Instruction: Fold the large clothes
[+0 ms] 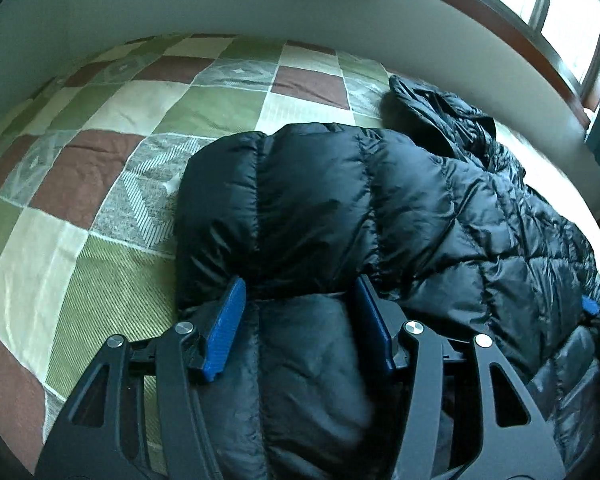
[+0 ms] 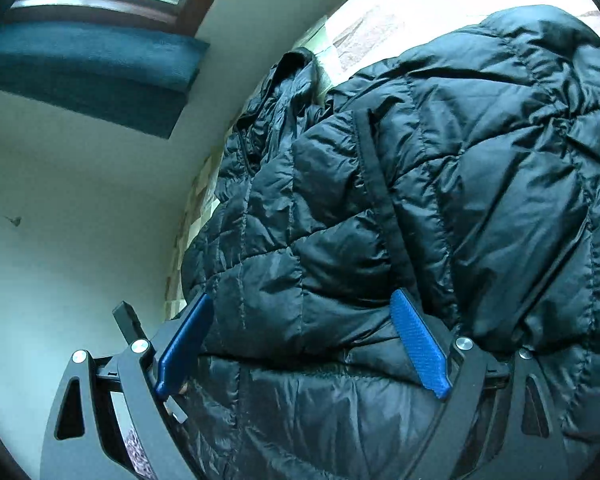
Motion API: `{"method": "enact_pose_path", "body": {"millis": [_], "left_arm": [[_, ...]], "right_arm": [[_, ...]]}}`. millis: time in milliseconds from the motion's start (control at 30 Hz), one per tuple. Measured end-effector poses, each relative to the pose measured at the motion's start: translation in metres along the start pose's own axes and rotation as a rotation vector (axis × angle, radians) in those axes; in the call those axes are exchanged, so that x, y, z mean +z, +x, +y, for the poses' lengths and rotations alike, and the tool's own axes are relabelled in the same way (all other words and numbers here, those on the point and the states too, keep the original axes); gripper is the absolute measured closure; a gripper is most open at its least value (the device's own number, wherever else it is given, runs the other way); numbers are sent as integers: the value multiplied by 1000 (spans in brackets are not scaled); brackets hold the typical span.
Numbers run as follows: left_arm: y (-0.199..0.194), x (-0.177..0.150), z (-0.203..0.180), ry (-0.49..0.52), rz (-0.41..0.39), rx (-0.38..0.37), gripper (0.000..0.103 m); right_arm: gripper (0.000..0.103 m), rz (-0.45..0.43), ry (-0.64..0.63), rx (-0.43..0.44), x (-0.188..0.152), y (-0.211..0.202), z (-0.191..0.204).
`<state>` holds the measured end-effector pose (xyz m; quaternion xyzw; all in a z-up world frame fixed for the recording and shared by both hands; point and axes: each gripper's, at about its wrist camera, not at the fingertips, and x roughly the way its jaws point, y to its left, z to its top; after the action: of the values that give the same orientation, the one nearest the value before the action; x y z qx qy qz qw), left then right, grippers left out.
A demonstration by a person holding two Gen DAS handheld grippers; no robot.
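Note:
A black quilted puffer jacket lies partly folded on a bed with a checked quilt; its hood points toward the far wall. My left gripper is open, its blue pads standing wide on either side of a thick fold of the jacket near its left edge. In the right wrist view the jacket fills the frame. My right gripper is open too, with jacket fabric bulging between its blue pads. The right gripper's tip also shows in the left wrist view, at the jacket's right edge.
A pale wall runs behind the bed. A window with a brown frame and a teal curtain are on the right. The quilt lies bare to the left of the jacket.

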<state>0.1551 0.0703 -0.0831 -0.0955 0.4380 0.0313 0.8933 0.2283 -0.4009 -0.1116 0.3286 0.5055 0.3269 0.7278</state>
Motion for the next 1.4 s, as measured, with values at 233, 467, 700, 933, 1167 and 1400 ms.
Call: {"method": "enact_pose_path", "body": {"millis": [233,467,700,933,1167,1400], "left_arm": [[-38,25,-11,74,-47,-74,47],[-2,83,-36,123,-35,-169,42],[79,144,-74,92,55,-252,41],[147,192,-81,-84,115,-348,41],[184,216,-81,-158,120,-381,42],[206,220,-98,-138,141,-398,95]], "right_arm": [[14,-52,-89,-4,26,-33,29],[14,-63,-139,-59,102,-9,30],[14,-27,-97,-54,190,67,24],[14,0,-63,-20,246,128,20],[21,3,-16,28,276,168,12],[85,28,-133,-65,272,190,36]]}}
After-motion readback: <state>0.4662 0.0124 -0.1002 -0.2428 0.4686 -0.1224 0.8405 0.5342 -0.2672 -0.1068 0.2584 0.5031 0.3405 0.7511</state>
